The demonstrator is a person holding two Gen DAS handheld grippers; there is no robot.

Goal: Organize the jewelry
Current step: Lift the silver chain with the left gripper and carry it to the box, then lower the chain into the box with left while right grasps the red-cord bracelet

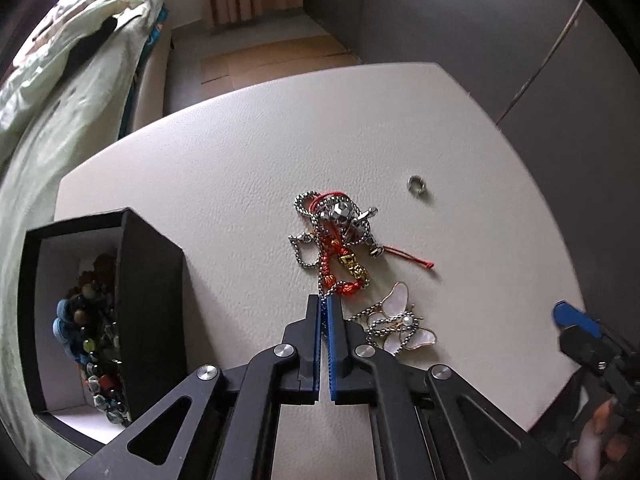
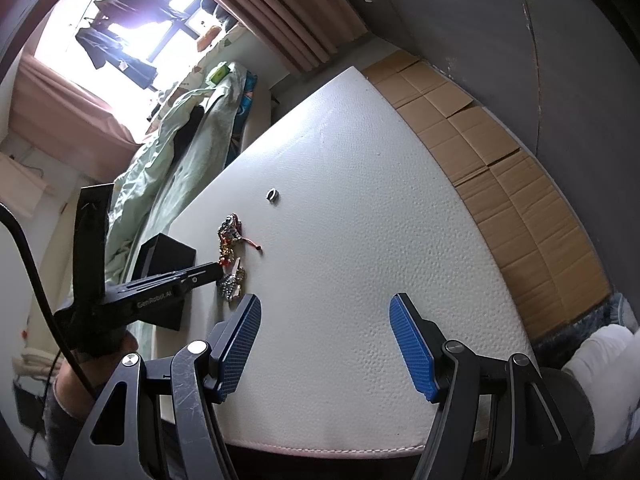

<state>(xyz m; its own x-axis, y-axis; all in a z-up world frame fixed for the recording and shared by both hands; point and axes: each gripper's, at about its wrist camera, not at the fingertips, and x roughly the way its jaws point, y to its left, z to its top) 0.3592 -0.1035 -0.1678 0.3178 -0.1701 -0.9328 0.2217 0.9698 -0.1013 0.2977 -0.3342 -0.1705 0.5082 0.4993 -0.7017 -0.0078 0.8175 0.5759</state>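
Left tongs (image 1: 324,300) pinched on the chain (image 1: 320,256)

My jaws press together on the chain at the tangle's near end, mid-tabletop (image 1: 240,152); I should lift slowly so it pulls free toward the one black box (image 1: 152,304) at the left edge. One ring (image 1: 416,184) lies apart. My right tongs (image 2: 324,320) stay spread, empty.

White textured leatherette table (image 1: 224,168), open black box (image 1: 154,280) near its left edge, tangled silver chain with red cord (image 1: 336,240) mid-table, pearl butterfly pendants (image 1: 400,320) just beside — small silver ring (image 1: 416,184) apart
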